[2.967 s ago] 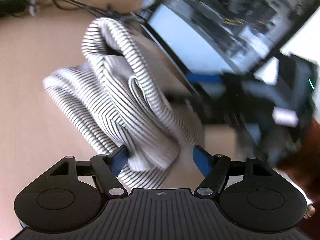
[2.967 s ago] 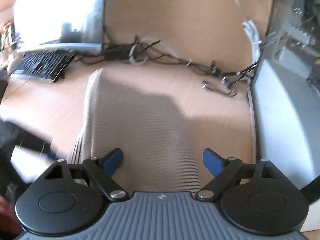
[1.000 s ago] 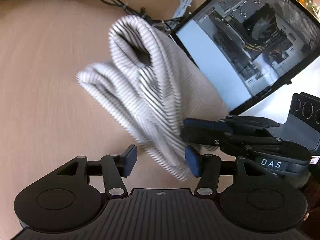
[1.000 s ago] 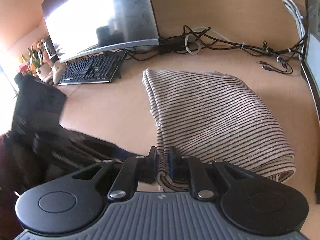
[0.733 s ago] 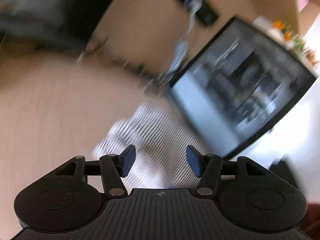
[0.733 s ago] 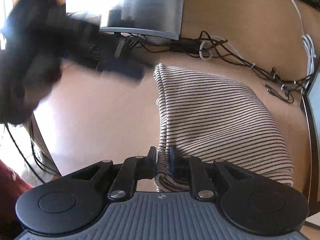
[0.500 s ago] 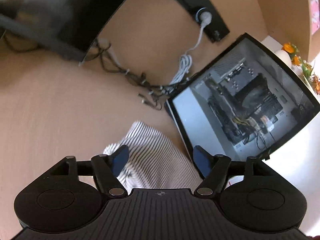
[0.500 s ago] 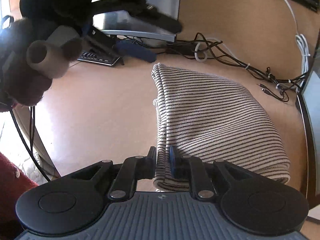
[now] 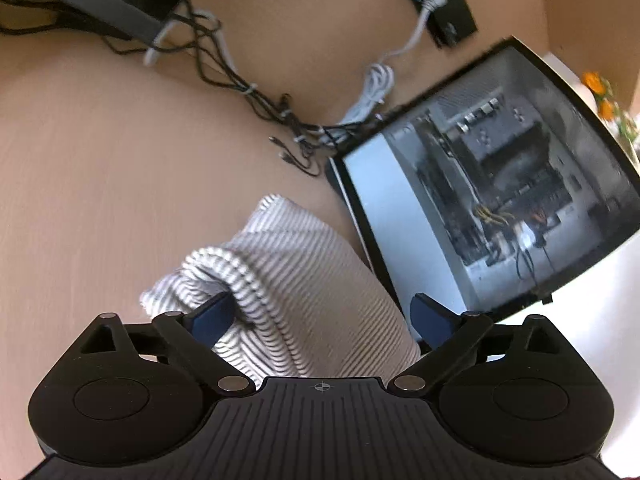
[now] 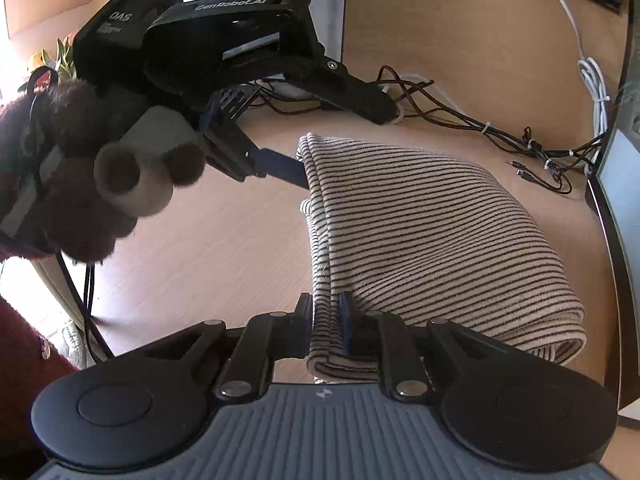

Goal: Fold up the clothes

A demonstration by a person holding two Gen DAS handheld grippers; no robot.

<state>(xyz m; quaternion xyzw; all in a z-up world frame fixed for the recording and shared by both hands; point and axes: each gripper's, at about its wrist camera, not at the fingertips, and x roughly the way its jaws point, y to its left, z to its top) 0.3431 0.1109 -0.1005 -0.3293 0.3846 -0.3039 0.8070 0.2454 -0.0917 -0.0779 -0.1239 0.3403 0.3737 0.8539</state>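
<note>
Right wrist view: right gripper (image 10: pixel 326 320) pinching the near corner of the striped garment (image 10: pixel 432 240), jaws pressed together on the stacked edges. Garment lying folded on the wooden desk (image 10: pixel 200 248), beside the computer case (image 9: pixel 500 200). Left gripper (image 9: pixel 324 316) hovering over the far corner with jaws spread, one blue fingertip (image 10: pixel 280 162) touching the layered edge. Probably handling as soft, light, limp knit, with layers likely sliding apart. Best taking hold at the layered corners, catching every layer together, not the smooth folded side.
</note>
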